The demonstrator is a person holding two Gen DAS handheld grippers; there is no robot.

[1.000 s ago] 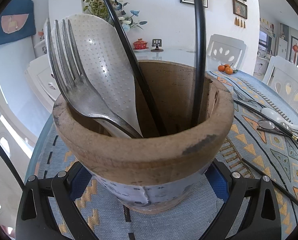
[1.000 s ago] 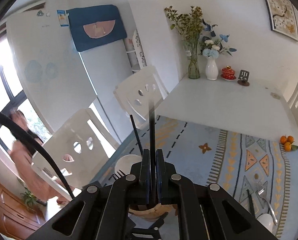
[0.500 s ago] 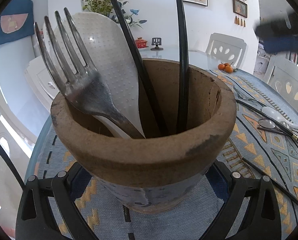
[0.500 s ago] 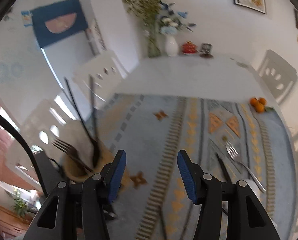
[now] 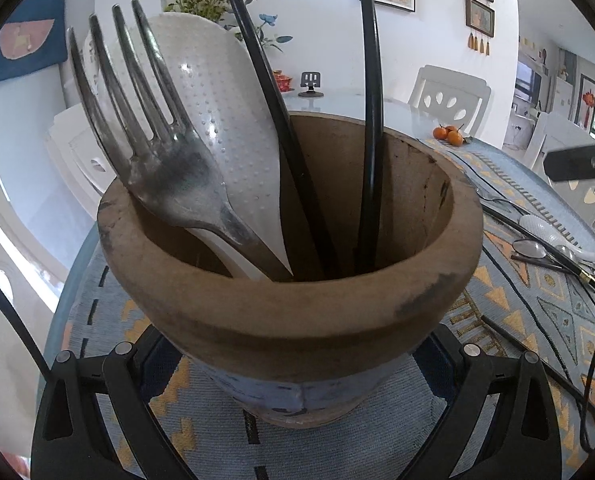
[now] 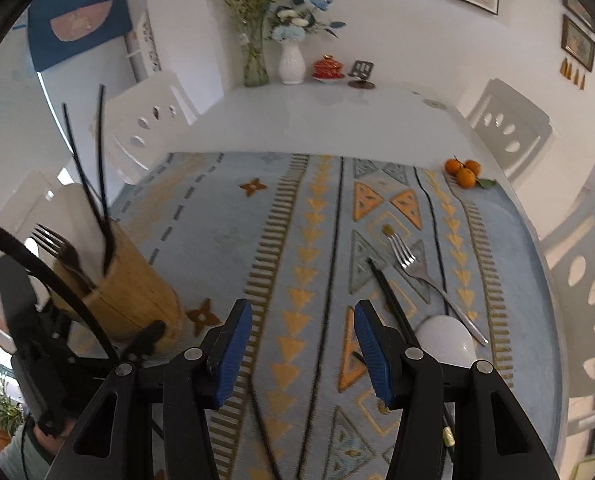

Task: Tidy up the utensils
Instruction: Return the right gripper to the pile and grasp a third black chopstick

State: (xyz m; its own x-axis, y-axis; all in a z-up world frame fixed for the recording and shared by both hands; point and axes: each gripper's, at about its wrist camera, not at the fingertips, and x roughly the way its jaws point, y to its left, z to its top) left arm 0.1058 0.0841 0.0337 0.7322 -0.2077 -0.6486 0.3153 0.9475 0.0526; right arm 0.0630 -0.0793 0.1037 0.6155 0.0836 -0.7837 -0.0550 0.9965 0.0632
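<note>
Above the patterned cloth the right gripper, earlier pinching a chopstick, gapes empty; left gripper clamps the pot.

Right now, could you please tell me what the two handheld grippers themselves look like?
Both are black plastic with angular, strut-like fingers and silver pivot screws. The right gripper carries blue ribbed pads on its inner finger faces. The left gripper shows the same blue behind the pot. Thin black cables loop past each camera. A grey-green sleeve shows at the lower left of the right wrist view.
</note>
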